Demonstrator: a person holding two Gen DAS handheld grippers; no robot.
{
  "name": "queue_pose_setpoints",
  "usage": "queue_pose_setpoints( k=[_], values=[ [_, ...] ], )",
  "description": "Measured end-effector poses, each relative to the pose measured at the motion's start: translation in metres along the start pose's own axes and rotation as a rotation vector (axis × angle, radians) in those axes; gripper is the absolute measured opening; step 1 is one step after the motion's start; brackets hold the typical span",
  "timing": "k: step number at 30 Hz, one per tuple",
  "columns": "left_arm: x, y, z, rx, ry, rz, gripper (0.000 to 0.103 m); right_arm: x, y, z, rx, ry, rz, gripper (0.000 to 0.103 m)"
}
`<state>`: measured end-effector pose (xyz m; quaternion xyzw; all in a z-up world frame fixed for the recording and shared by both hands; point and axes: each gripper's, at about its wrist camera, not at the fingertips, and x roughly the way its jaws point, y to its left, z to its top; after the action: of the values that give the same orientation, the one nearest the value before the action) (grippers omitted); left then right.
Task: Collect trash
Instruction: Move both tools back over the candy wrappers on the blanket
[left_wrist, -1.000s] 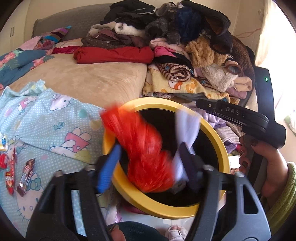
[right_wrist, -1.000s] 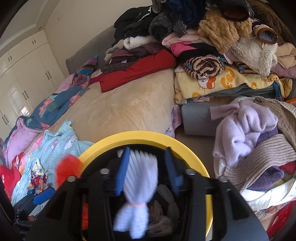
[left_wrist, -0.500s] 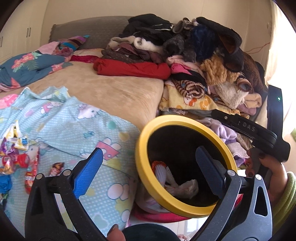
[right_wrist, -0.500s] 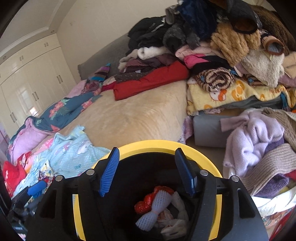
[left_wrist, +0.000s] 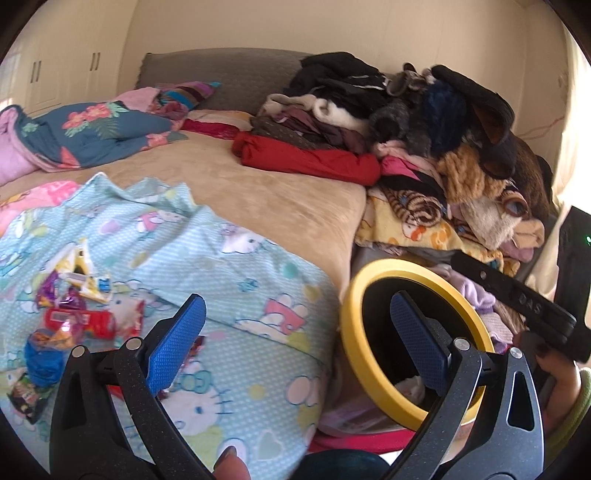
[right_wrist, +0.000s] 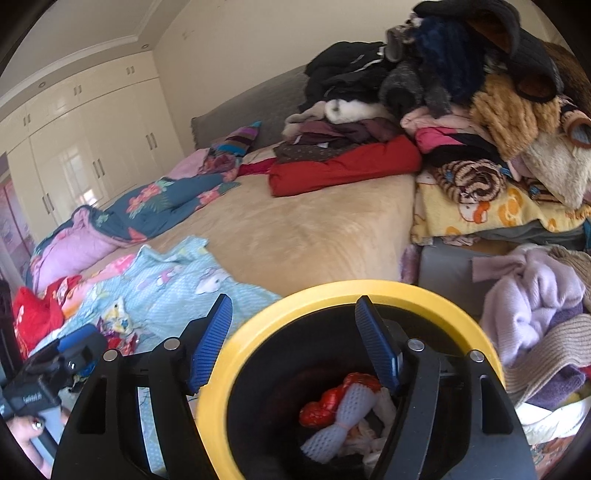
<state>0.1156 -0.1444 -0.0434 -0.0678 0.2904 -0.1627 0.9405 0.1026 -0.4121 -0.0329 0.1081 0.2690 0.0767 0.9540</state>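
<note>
On the bed, in the left wrist view, the left gripper (left_wrist: 295, 343) is spread wide and holds nothing. Candy wrappers (left_wrist: 74, 314) lie on the light blue sheet (left_wrist: 236, 258), near the yellow-rimmed bin (left_wrist: 354, 291) (beside the bed).

From the right wrist view, the right gripper (right_wrist: 295, 343) gapes empty over the bin (right_wrist: 258, 325). A red wrapper (right_wrist: 325, 402) and white foam net (right_wrist: 343, 417) sit inside.

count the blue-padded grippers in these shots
2: the left blue-padded black gripper is open above the light blue patterned sheet; the right blue-padded black gripper is open above the yellow-rimmed black bin.
</note>
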Motion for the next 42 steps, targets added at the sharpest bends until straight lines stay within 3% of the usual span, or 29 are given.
queue_pose_setpoints(
  k=[12,27,42],
  values=[
    [-0.021,0.049,0.007,-0.076,-0.047,0.061,0.092,0.008,0.069,-0.011,-0.109,0.024,0.077,0.072],
    [-0.037,0.111,0.009,-0.18,-0.074,0.136,0.092,0.043,0.163,-0.04,-0.236,0.142,0.185,0.075],
    [-0.048,0.179,0.002,-0.314,-0.071,0.236,0.092,0.09,0.202,-0.06,-0.242,0.285,0.199,0.075]
  ],
)
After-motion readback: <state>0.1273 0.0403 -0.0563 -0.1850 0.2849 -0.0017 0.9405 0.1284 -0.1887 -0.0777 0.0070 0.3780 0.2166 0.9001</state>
